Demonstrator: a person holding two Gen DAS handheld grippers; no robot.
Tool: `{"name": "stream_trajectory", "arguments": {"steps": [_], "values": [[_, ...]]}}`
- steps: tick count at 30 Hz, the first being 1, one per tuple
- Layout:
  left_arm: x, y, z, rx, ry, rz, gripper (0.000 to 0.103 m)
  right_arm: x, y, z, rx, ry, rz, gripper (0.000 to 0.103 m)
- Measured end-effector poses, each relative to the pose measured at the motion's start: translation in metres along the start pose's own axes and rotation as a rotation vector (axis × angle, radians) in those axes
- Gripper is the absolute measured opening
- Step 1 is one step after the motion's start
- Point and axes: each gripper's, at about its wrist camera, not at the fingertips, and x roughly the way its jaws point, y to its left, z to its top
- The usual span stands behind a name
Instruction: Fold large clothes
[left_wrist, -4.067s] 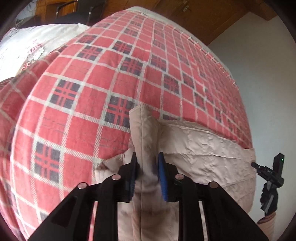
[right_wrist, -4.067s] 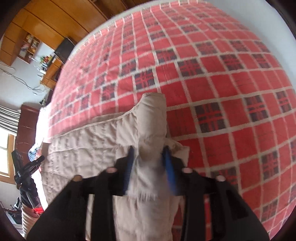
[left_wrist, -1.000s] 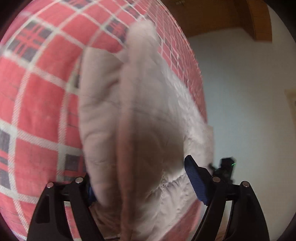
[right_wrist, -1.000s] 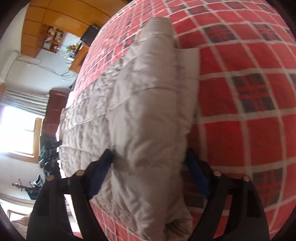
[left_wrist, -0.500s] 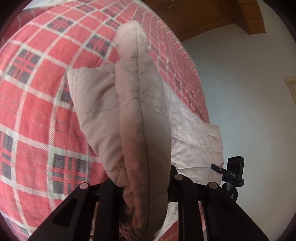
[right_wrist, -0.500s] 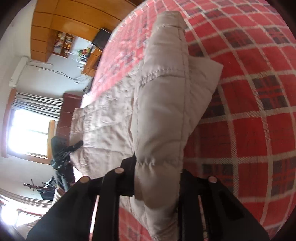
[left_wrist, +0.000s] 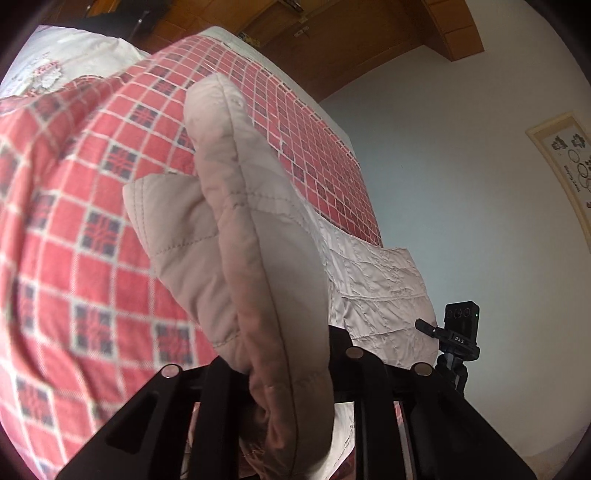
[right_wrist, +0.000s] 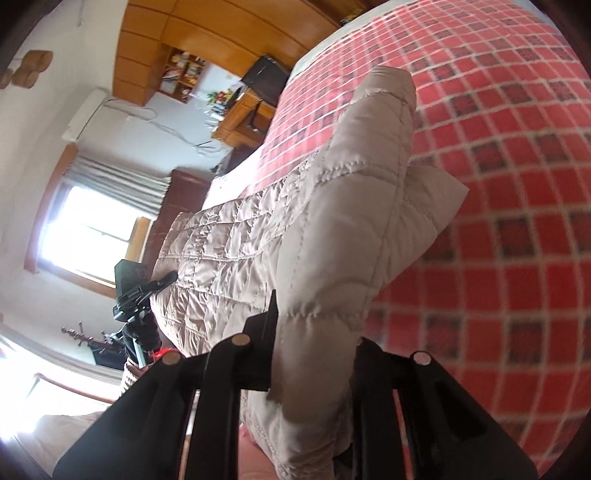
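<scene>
Left wrist view: the left gripper (left_wrist: 284, 373) has its two black fingers (left_wrist: 218, 398) pressed in on a thick padded fold of the beige quilted jacket (left_wrist: 258, 258), which bulges up between them and hides the finger pads. The pinched fold rises from the near edge toward the far side, ending in a rounded tip, with a flatter flap of the same cloth spreading to its left. To the right the jacket runs on as a paler quilted panel, stretched toward the other tool (left_wrist: 458, 332), a small black unit seen at the right edge of the cloth. Under the jacket lies the red plaid bedspread (left_wrist: 74, 221), covering the bed to the far side; a white pillow (left_wrist: 74, 59) sits at the far left, and brown wooden panels (left_wrist: 351, 37) and a pale wall (left_wrist: 461, 184) stand beyond

Right wrist view: the right gripper (right_wrist: 314, 362) likewise clamps a puffy fold of the jacket (right_wrist: 332, 221) between its black fingers (right_wrist: 258, 350), the cloth filling the gap. The fold climbs toward the far side; a corner flap juts out to the right over the bedspread (right_wrist: 517, 221). To the left the quilted panel stretches toward the left gripper, held in a gloved hand (right_wrist: 144, 332). Farther left are a bright window (right_wrist: 92, 221) with curtains, a wooden desk (right_wrist: 240, 118) and wall cabinets (right_wrist: 184, 48)
</scene>
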Motion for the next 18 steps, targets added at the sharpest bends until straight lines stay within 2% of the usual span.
{"name": "stream_trajectory", "arguments": {"steps": [5, 8, 12, 13, 15, 18], "values": [[-0.021, 0.023, -0.039, -0.021, 0.004, 0.041, 0.018, 0.016, 0.007, -0.041, -0.002, 0.023, -0.002, 0.016], [-0.007, 0.05, -0.058, -0.044, 0.05, 0.081, 0.019, 0.032, -0.001, -0.058, 0.03, 0.043, -0.041, 0.016], [0.022, 0.095, -0.084, -0.106, 0.12, 0.136, 0.025, 0.053, -0.031, -0.083, 0.109, 0.092, -0.143, 0.018], [0.027, 0.106, -0.089, -0.127, 0.125, 0.124, 0.03, 0.06, -0.039, -0.088, 0.12, 0.104, -0.184, 0.02], [0.033, 0.122, -0.097, -0.16, 0.125, 0.099, 0.037, 0.067, -0.047, -0.095, 0.144, 0.101, -0.192, 0.023], [0.034, 0.129, -0.101, -0.162, 0.117, 0.069, 0.04, 0.071, -0.055, -0.1, 0.152, 0.071, -0.213, 0.025]]}}
